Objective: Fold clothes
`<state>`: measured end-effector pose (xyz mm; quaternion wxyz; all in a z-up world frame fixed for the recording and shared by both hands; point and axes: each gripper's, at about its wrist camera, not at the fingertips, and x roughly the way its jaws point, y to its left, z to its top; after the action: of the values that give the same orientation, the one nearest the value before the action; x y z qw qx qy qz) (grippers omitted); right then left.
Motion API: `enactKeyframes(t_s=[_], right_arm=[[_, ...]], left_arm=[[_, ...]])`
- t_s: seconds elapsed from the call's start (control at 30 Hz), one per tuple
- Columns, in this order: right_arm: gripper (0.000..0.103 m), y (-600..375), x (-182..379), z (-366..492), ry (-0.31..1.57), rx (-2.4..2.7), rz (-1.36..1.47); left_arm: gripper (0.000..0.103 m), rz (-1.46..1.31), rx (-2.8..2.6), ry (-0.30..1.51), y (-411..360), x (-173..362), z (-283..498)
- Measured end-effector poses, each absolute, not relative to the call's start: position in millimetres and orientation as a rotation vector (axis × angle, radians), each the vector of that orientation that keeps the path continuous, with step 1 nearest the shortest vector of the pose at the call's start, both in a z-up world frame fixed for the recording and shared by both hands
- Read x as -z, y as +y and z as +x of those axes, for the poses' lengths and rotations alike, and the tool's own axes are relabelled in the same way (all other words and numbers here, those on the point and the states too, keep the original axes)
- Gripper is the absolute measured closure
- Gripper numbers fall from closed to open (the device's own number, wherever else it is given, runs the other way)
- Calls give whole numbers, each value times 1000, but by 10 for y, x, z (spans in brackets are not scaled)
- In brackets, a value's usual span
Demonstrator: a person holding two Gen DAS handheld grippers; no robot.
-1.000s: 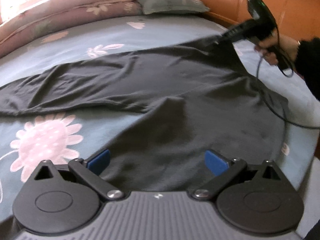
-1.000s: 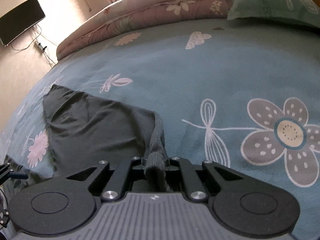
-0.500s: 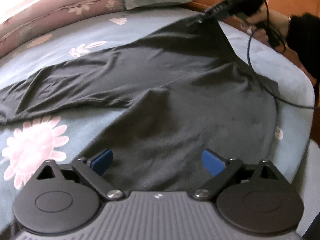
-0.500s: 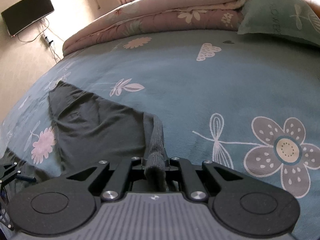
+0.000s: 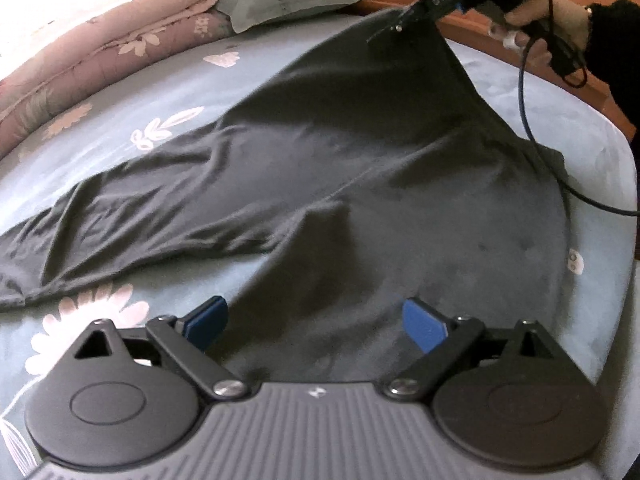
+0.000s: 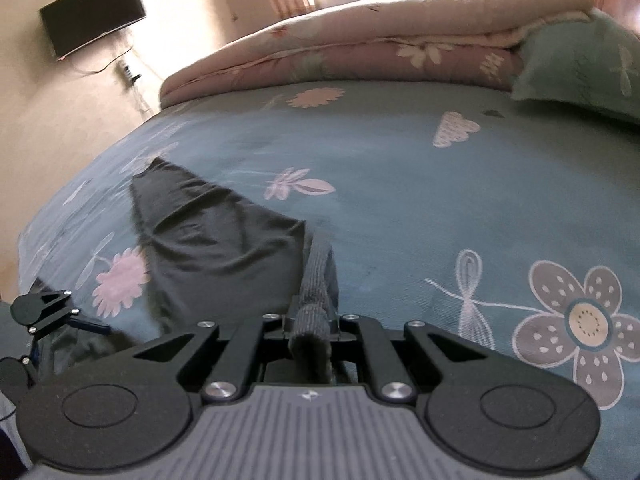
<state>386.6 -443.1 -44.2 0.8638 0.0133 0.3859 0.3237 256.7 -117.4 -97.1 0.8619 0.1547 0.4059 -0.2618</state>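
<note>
A dark grey garment (image 5: 320,160) lies spread across the blue flowered bedsheet (image 5: 120,100). My left gripper (image 5: 314,314) hovers open over its near part, and the blue pads (image 5: 206,318) stand wide apart with cloth below them. My right gripper (image 5: 400,28), held by a hand (image 5: 536,12), is shut on the garment's far corner and holds it raised off the bed. In the right wrist view the right gripper (image 6: 310,320) pinches the ribbed hem (image 6: 316,276), and the garment (image 6: 208,240) trails away left toward the left gripper (image 6: 60,312).
A folded pink quilt (image 6: 360,48) and a green pillow (image 6: 588,64) lie along the far side of the bed. A black cable (image 5: 524,100) hangs from the right gripper over the garment. The bed's edge (image 5: 624,208) is at the right. A wall screen (image 6: 92,12) is beyond.
The right gripper has risen with the hem, pulling the garment's far corner up into a taut peak. The left gripper has stayed open over the near cloth, rolling slightly.
</note>
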Motion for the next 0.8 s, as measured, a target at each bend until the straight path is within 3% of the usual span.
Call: enactKeyframes(t_s=[0.33,0.8], right_arm=[[92,-4310,247,3497,780,-773,-32],[92,-4273,385,3301,808,-846,-59]], left_arm=[[9,372,569,822,-1189,865,2581],[13,975,554,509,-1619,863,3640]])
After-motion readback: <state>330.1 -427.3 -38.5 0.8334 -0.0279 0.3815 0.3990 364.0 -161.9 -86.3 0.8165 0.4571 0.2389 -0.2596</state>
